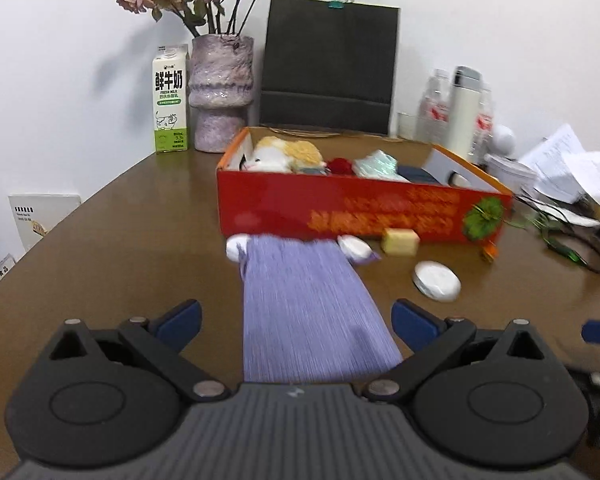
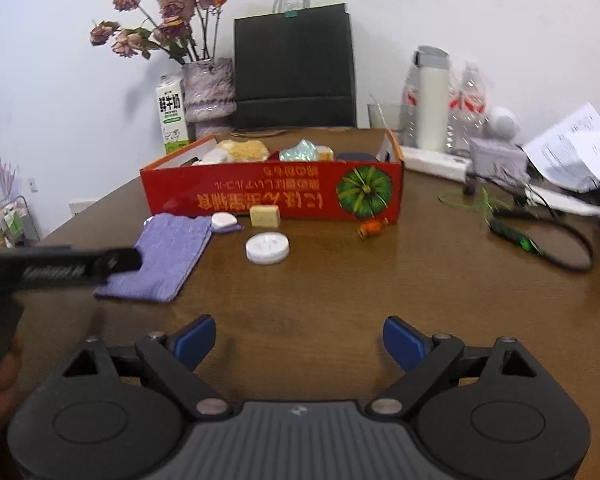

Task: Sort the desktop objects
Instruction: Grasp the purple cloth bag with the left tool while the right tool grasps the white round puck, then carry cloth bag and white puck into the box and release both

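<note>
Now | step: left claw (image 1: 296, 320) open astride purple cloth (image 1: 300, 304) | right claw (image 2: 298, 340) open, empty | next: close, lift to red box (image 1: 340, 208)

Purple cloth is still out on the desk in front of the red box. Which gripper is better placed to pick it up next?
Left. The left gripper is open with the purple cloth running between its fingers. The right gripper is open over bare table, the cloth off to its left.

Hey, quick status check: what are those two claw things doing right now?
Left gripper open, straddling the purple cloth, not clamped. Right gripper open, empty, over bare table. Red box ahead; nothing blocking.
</note>
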Action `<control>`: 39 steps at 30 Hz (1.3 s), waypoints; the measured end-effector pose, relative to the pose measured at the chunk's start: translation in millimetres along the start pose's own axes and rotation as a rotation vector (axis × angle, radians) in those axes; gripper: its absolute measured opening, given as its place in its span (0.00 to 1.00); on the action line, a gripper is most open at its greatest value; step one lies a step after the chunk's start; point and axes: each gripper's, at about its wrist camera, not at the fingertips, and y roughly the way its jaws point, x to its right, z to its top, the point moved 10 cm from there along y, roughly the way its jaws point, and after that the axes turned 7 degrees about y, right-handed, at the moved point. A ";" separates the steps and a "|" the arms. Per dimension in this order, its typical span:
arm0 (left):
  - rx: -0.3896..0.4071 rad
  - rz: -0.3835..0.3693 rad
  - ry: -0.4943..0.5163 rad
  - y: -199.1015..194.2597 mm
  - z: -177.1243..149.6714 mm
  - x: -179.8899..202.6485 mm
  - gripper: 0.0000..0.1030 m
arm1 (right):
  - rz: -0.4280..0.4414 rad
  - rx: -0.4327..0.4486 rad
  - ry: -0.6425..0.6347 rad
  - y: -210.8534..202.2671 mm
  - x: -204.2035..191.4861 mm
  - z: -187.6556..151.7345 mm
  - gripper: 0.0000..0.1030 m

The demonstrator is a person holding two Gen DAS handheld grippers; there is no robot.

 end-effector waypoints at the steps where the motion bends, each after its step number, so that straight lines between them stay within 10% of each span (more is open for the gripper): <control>1: -0.014 -0.006 -0.006 11.9 4.7 -1.4 1.00 | 0.021 -0.004 -0.005 8.1 -4.6 5.3 0.86; 10: -0.158 -0.010 0.014 67.0 3.0 -2.2 0.96 | 0.034 -0.091 -0.103 90.4 -28.6 42.6 0.67; 16: -0.144 0.004 0.048 63.1 4.9 0.3 0.61 | 0.056 -0.114 -0.125 106.4 -32.0 40.7 0.38; 18: -0.145 0.013 0.042 58.6 5.1 -0.7 0.36 | 0.054 -0.115 -0.126 103.8 -30.7 39.6 0.37; 24: -0.123 0.046 0.039 41.4 -2.6 5.1 0.11 | 0.061 -0.116 -0.096 83.5 -30.6 28.7 0.37; 39: 0.092 -0.027 0.015 -103.9 -16.4 34.1 0.07 | 0.077 0.023 0.032 -43.8 -14.7 -1.0 0.37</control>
